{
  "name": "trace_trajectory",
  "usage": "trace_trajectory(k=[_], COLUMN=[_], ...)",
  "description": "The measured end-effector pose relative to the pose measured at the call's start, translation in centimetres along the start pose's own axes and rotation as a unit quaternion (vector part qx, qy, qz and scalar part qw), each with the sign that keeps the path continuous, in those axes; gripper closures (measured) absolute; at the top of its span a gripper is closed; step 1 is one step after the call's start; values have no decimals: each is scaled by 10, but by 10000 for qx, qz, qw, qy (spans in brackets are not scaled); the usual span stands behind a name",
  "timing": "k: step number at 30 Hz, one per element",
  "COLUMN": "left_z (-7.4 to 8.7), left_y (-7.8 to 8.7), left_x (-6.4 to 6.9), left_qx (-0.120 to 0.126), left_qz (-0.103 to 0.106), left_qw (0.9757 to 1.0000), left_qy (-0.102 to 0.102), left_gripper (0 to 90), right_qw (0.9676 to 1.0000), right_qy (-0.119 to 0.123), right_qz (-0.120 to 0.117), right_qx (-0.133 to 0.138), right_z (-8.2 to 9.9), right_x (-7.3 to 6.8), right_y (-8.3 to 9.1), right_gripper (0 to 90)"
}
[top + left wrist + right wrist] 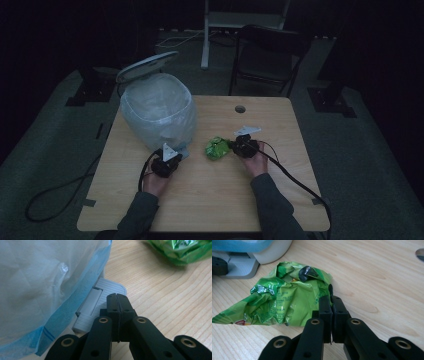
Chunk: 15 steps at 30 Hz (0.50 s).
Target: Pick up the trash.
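A: What is seen nearest, on the person's side of the wooden table (200,200)?

B: Two forearms are laid on it; the left gripper (117,298) is closed with nothing between its jaws, and its tips are held over the grey pedal (100,302) of the bin; whether the pedal is pressed cannot be told.

A: And the right gripper (329,301)?

B: Its jaws are closed on a fold at the edge of the crumpled green snack wrapper (284,302); the wrapper is lain on the table near the middle, just beside the foot of the bin, between the two grippers.

A: How is the wrapper likely to be handled?

B: It is judged light, thin and soft; the foil looks slick, so a pinch on a single layer might be lost; a thick crease or a bunched corner is better taken, as is done now; nothing fragile is suggested, though it may flap or unfold when lifted.

A: What is found farther off?

B: The pedal bin (157,112) is lined with a pale bag, and its lid (146,65) is raised; beyond the table a dark chair (267,55) is stood on the floor.
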State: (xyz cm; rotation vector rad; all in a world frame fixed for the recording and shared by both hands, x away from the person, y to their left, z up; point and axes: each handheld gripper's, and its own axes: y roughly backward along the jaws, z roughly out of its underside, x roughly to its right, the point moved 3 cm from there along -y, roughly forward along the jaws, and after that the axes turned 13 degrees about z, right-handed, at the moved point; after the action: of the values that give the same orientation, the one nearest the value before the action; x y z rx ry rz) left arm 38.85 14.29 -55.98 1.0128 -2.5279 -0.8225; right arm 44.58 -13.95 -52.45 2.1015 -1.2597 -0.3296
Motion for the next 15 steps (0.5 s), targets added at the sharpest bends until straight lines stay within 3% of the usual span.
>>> trace_trajectory(k=[15], left_z=[0], left_y=[0], left_x=[0], left_qx=[-4], left_qz=[-3], left_qw=[10000], left_qy=[-7], left_gripper=[900], right_qw=[9996], right_qy=[74], right_qz=[120], right_qx=[239], right_z=[-17], right_x=[9], right_y=[21], right_gripper=[881])
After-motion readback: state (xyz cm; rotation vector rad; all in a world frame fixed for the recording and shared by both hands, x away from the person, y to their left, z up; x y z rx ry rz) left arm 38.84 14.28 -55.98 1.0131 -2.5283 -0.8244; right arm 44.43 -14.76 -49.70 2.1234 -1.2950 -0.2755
